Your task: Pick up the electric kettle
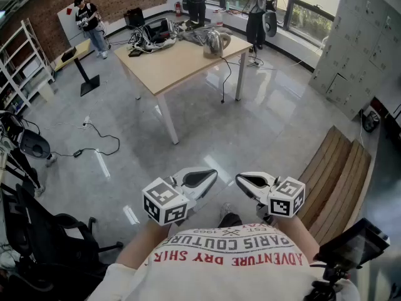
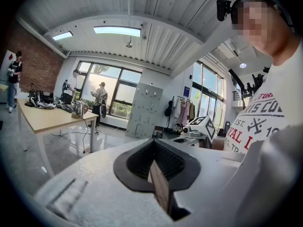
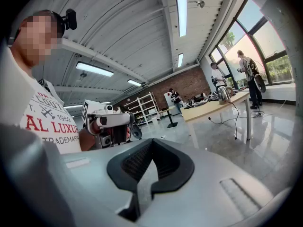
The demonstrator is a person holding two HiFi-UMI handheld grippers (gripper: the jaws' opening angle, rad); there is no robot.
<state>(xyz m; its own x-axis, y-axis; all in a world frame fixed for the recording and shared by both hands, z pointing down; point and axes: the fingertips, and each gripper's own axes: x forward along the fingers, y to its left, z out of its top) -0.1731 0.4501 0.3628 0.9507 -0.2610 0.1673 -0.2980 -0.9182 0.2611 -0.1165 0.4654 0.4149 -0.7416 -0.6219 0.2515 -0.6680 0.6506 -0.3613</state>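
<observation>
The steel electric kettle [image 1: 213, 42] stands near the far right corner of a light wooden table [image 1: 169, 68], well away from both grippers. It also shows small in the left gripper view, kettle [image 2: 78, 109], and in the right gripper view, kettle [image 3: 222, 94]. My left gripper [image 1: 202, 179] and right gripper [image 1: 250, 182] are held close to my chest, tips turned toward each other. Both are shut with nothing between the jaws, as seen on the left gripper [image 2: 154, 163] and right gripper [image 3: 147, 168].
Grey floor lies between me and the table. A wooden bench [image 1: 338, 174] is at my right, a black chair [image 1: 44, 243] at my lower left, cables [image 1: 94, 144] on the floor. Clutter [image 1: 153, 33] covers the table's far end. People stand at the back; lockers [image 1: 363, 36] line the right wall.
</observation>
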